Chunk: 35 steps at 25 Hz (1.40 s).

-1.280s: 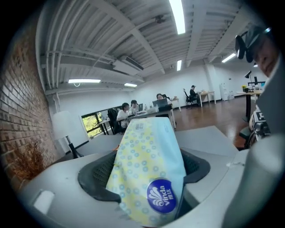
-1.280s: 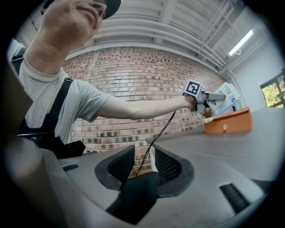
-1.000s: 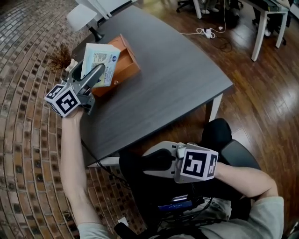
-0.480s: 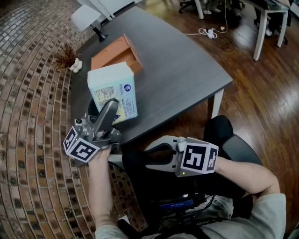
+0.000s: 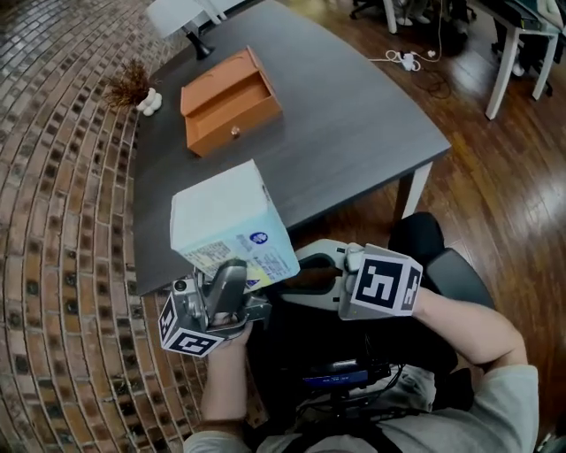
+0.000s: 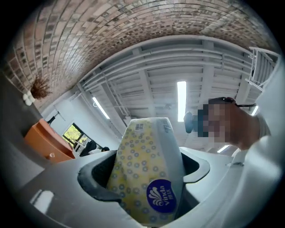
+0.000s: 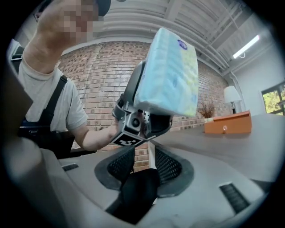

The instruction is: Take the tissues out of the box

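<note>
A pale blue and yellow tissue pack hangs in the air over the near edge of the dark table. My left gripper is shut on its lower end. In the left gripper view the pack fills the space between the jaws of the left gripper. The orange wooden box lies open on the far part of the table, with nothing showing inside. My right gripper is above the lap, just right of the pack. In the right gripper view its pads stand a narrow gap apart, nothing between them.
A tuft of dried plant with small white balls sits at the table's far left corner. A white lamp base stands behind it. A power strip and a white desk leg are on the wooden floor to the right.
The left gripper has carried the tissue pack from above the orange box toward the body, past the table's near edge. The right gripper has barely moved.
</note>
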Motion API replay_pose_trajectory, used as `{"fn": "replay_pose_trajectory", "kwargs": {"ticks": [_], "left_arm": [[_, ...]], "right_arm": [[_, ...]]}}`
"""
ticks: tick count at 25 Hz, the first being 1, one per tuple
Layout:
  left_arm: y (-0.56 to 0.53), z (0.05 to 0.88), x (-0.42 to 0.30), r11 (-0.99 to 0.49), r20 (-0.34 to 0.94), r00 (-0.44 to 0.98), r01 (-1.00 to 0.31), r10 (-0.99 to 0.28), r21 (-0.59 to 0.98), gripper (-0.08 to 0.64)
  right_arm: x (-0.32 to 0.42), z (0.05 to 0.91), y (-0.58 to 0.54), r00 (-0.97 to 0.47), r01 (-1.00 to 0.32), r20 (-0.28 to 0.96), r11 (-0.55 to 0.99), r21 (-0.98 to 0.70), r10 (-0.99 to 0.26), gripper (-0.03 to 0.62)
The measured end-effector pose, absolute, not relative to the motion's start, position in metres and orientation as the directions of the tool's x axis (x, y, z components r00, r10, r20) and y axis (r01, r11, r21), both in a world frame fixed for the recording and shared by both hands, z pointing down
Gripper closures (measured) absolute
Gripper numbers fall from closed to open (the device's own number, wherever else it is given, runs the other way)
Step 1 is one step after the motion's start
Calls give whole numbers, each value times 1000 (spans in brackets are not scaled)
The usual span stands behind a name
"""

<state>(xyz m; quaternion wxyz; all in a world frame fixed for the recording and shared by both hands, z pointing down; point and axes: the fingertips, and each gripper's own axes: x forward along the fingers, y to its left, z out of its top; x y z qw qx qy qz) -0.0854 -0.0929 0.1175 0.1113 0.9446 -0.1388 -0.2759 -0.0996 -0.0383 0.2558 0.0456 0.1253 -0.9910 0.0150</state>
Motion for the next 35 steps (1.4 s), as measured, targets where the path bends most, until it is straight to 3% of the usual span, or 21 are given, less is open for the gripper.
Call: {"fn": "replay_pose_trajectory", "kwargs": {"ticks": [11,19,35], "left_arm": [[-61,177,-113,-891,-621,682,-103,-386,442,164],[-50,134,-119,-960,-694,687,-21,-218,280,166],[-42,147,-117,-955,-710,668,-2,-223,298,166]], "right_arm": [[-88,266,-27,-960,-257,137,963,-77,-245,451],[-90,262,-46,-947,-288,157,957,-23,-281,451],[-84,269,-45,-943,-282,181,959,16,-281,451]]}}
